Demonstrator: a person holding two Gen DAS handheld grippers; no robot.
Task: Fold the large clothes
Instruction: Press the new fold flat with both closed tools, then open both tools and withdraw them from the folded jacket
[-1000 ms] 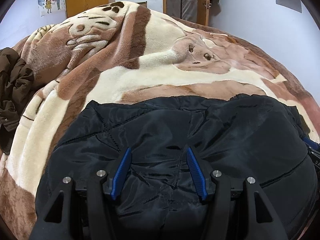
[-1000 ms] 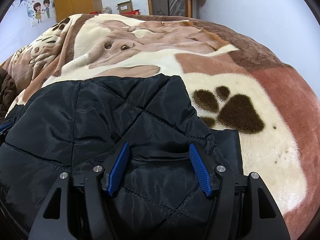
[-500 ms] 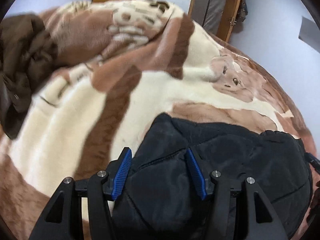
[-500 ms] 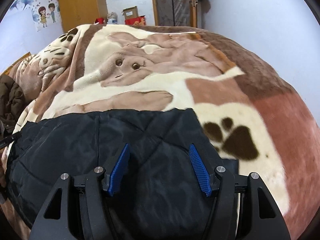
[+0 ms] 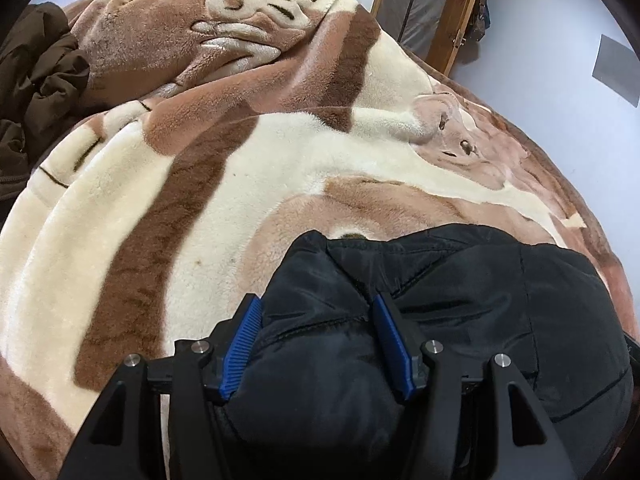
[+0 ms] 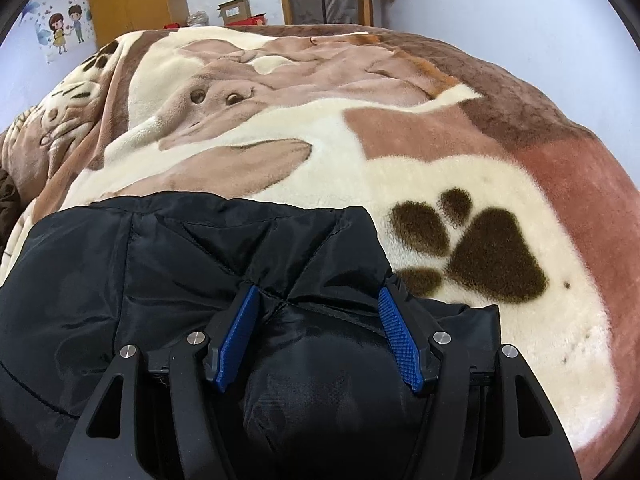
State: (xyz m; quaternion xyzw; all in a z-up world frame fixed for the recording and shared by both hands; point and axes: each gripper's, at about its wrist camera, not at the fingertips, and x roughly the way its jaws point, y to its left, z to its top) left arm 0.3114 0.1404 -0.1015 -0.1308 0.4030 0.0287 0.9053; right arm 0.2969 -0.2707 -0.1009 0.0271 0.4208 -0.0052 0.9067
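A black quilted jacket point(image 5: 460, 296) lies folded on a brown and cream animal-print blanket point(image 5: 200, 184). My left gripper point(image 5: 316, 308) is open, its blue pads point(image 5: 240, 340) on either side of a bulge of the jacket's left part. My right gripper point(image 6: 318, 300) is open too, its blue pads point(image 6: 396, 336) straddling the jacket point(image 6: 160, 264) near its right corner. Neither gripper is closed on the cloth.
A dark brown garment point(image 5: 36, 76) is heaped at the blanket's left edge. The blanket point(image 6: 440, 152) with a paw print spreads right of the jacket. A wooden wardrobe point(image 6: 132, 0), cardboard box point(image 6: 236, 10) and door frame point(image 5: 436, 12) stand beyond the bed.
Both grippers have shifted over the jacket: the left one swung left to its left part, the right one sits at its right corner. The jacket looks bunched into a smaller shape.
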